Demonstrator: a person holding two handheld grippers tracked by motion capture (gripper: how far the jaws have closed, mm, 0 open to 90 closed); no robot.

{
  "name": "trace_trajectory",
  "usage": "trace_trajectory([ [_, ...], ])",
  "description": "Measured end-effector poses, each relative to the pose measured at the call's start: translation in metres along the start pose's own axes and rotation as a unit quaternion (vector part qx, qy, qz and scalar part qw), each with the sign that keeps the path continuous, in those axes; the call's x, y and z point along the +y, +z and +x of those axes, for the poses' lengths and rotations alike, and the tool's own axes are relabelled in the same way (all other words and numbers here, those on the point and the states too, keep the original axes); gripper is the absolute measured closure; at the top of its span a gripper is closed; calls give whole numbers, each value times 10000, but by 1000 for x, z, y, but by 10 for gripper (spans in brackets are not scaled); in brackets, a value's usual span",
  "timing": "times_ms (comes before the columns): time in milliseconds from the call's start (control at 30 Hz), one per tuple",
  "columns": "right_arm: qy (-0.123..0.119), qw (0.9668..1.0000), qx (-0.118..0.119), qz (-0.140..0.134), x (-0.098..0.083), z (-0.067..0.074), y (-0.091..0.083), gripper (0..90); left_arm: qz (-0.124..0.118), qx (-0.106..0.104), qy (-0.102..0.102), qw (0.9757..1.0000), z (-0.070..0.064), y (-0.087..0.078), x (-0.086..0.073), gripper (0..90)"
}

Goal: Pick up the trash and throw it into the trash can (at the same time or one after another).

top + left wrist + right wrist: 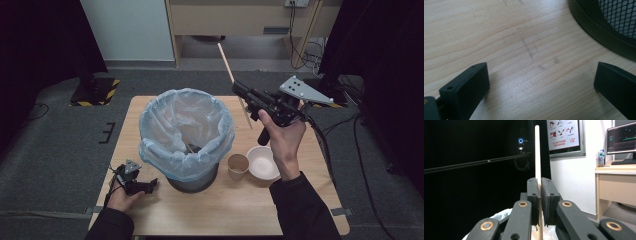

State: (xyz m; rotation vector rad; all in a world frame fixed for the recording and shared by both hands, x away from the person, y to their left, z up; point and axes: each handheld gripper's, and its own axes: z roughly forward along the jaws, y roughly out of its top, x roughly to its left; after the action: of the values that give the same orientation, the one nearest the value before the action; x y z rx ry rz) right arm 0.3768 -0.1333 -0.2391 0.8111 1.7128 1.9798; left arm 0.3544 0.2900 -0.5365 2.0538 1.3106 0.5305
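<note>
High view: wooden stick clamped in the raised right gripper, above the table beside the lined bin; paper cup and bowl stand near. Left gripper view: jaws apart over bare wood, the bin's mesh base close by.

A thin pale wooden stick stands tilted, raised above the table.
</note>
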Motion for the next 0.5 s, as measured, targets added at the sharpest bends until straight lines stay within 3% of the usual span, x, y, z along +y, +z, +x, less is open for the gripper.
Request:
trace_trajectory([
  [500, -7, 9997, 226, 113, -2, 19, 35, 860, -11, 1, -8, 10000, 0, 0, 0, 0],
])
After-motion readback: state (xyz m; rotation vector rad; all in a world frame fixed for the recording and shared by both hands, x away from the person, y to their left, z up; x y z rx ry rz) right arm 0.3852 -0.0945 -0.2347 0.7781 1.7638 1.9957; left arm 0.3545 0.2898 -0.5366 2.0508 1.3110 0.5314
